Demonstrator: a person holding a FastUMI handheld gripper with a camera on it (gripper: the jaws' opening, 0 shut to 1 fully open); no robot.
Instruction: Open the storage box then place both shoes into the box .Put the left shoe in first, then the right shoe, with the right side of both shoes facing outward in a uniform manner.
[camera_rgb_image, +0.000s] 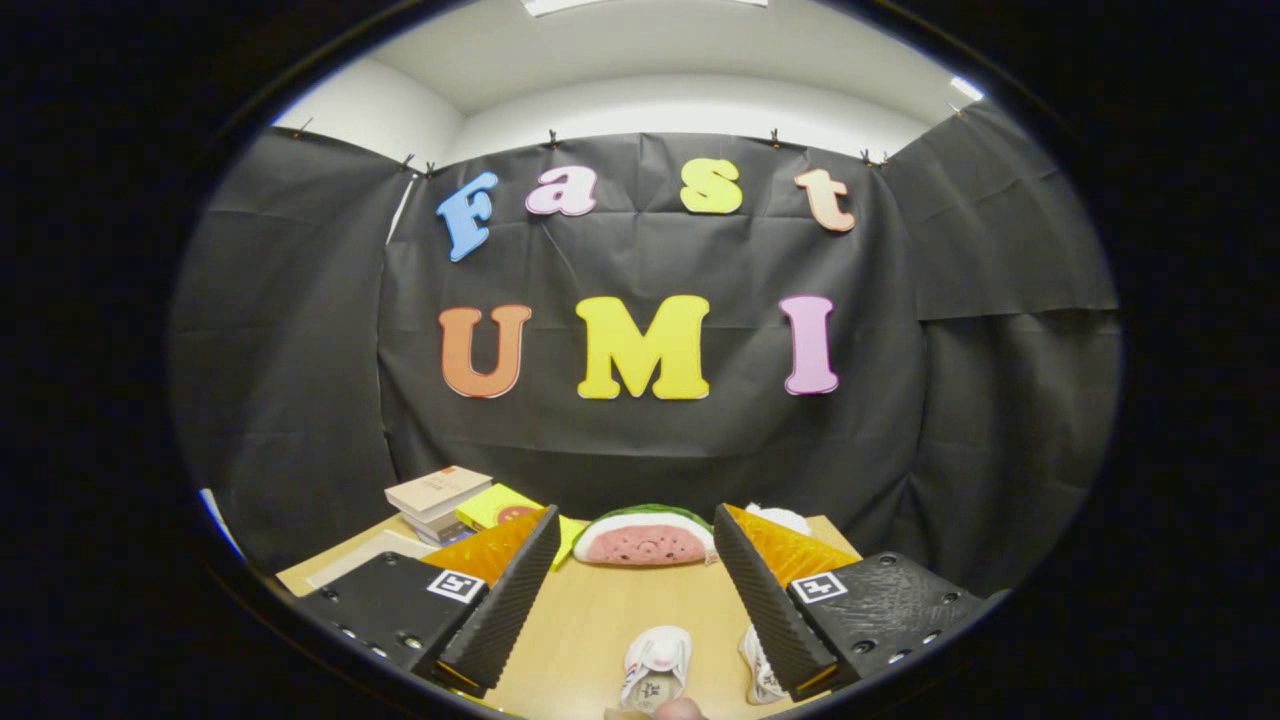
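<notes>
1. Hovering above the desk (600, 620), the gripper (635, 590) has its fingers spread wide apart and grasps nothing, likely lined up for a first pick.
2. Two pale shoes (655, 665) lie side by side low between the fingers, the right-hand one partly hidden behind a finger; a fingertip (680, 711) shows just below them.
3. Beyond the fingers rest a watermelon-slice toy (645, 540) and stacked books (440, 495).
4. I see no storage box from this angle.
5. Black cloth walls in the wooden desk; above it are white walls and ceiling.

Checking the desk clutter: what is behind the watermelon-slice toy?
Behind the watermelon-slice toy hangs the black cloth wall. The open claw straddles one shoe; its right finger partly covers the other shoe.
</notes>
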